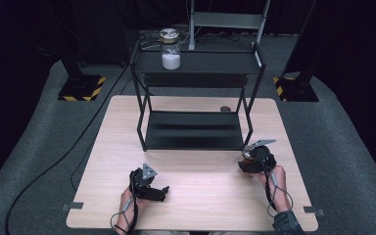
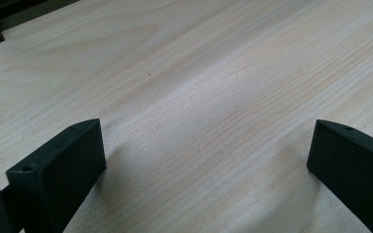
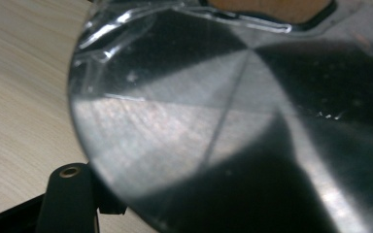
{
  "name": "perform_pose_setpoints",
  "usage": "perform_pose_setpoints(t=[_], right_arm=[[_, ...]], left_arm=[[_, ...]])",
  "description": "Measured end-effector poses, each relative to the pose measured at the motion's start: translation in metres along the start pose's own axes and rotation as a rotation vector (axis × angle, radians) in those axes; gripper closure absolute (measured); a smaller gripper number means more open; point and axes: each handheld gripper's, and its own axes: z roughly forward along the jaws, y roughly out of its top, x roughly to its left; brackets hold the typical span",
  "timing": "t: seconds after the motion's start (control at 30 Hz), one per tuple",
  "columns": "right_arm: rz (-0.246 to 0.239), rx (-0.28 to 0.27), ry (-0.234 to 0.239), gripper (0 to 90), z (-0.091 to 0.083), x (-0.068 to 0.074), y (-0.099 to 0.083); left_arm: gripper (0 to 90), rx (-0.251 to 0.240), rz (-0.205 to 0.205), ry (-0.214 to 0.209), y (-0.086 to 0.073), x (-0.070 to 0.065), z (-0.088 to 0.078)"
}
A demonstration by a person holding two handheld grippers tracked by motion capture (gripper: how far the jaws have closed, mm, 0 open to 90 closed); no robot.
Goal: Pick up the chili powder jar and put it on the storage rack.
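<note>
My right gripper [image 1: 248,160] is shut on a glass jar [image 1: 249,152] and holds it just above the table, off the front right corner of the black shelf rack [image 1: 196,63]. In the right gripper view the jar's brushed metal lid [image 3: 213,121] is very close, and one black finger [image 3: 70,196] shows at the lower left beside it. A second jar [image 1: 170,49], with white powder in it, stands on the rack's top shelf at the left. My left gripper [image 1: 162,192] rests on the table's front left part, jaws wide apart over bare wood [image 2: 206,160].
The light wooden table [image 1: 200,196] carries the two-tier rack at its back middle; the lower shelf [image 1: 193,129] is bare. A small dark round object [image 1: 225,108] lies on the table behind the rack's right leg. Cables trail off the left edge.
</note>
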Motion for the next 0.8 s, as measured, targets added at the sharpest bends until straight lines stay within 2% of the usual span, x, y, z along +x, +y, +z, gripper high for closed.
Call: perform_pose_setpoints(t=[0.33,0.8], right_arm=[[-0.053,0.093,0.038,30.3,0.004,0.001,0.032],[-0.121,0.178,0.068,30.3,0.007,0.006,0.068]], left_arm=[[0.0,0.0,0.0,0.0,0.0,0.0,0.0],[0.0,-0.001,-0.001,0.001,0.0,0.0,0.0]])
